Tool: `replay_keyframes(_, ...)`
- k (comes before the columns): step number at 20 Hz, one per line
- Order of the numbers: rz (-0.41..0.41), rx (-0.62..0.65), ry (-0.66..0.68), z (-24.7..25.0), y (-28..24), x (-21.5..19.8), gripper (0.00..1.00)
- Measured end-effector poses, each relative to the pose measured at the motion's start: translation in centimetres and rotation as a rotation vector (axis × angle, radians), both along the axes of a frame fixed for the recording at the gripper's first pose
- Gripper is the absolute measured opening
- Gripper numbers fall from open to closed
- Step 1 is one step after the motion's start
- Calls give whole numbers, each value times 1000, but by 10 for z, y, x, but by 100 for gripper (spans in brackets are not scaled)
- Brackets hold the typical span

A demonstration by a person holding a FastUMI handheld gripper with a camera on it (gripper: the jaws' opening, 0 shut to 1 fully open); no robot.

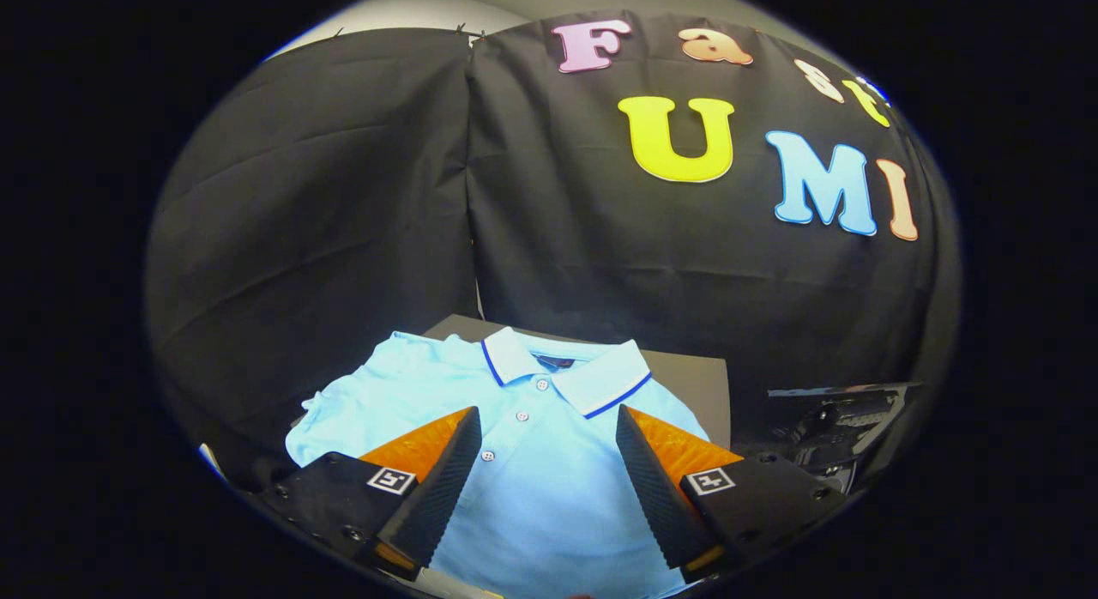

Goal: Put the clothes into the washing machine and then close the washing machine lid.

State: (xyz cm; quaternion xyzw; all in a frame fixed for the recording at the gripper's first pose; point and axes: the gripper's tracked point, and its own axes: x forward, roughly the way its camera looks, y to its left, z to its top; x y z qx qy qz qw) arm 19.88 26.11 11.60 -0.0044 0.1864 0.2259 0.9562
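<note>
- gripper (547,423) is spread wide open, nothing pinched btw the two fingers (442,479) — both have black ribbed pads on the inner faces and orange panels on the outer side, w/ a small square marker tag on each base
- left finger sits at abt 7 o'clock in the gripper view, right one at abt 5 o'clock, tips pointing up and slightly inward
- light blue polo shirt (523,462) lies flat, front side up, straight ahead of and under the fingers. The gap btw the fingers frames the button placket — 3 white buttons in a row running down the middle
- can't tell if the fingers touch the fabric or hang just above it, tbh looks like they're over it
- shirt collar (592,380) is white-ish w/ a dark blue edge stripe, folded open, at 12 o'clock from the finger gap, just beyond the tips
- one short sleeve sticks out toward 9-10 o'clock from the left finger, a bit rumpled at the edge
- shirt rests on a dark grey flat surface (690,384) — a bare corner of it shows past the collar, around 1 o'clock from the right finger
- at 3 o'clock from the right finger, near but apart from the shirt, there's a shiny black object (836,419) w/ a flat top edge. Could be part of the washing machine, but too dark and cut off to say
- black cloth wall (343,221) stands behind everything
</note>
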Motion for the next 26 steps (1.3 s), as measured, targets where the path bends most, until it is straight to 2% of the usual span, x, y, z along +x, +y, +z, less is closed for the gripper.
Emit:
replay_keyframes(8,96,-32,131,-20,42,8,98)
replay_keyframes(11,111,-63,138,-25,48,10,97)
replay_keyframes(14,144,-118,207,-48,51,6,97)
replay_keyframes(21,164,-151,207,-45,51,8,96)
replay_keyframes(22,172,-157,215,-48,50,9,88)
replay_keyframes(24,181,-160,226,-49,51,10,85)
replay_keyframes(26,182,-129,211,-48,52,16,63)
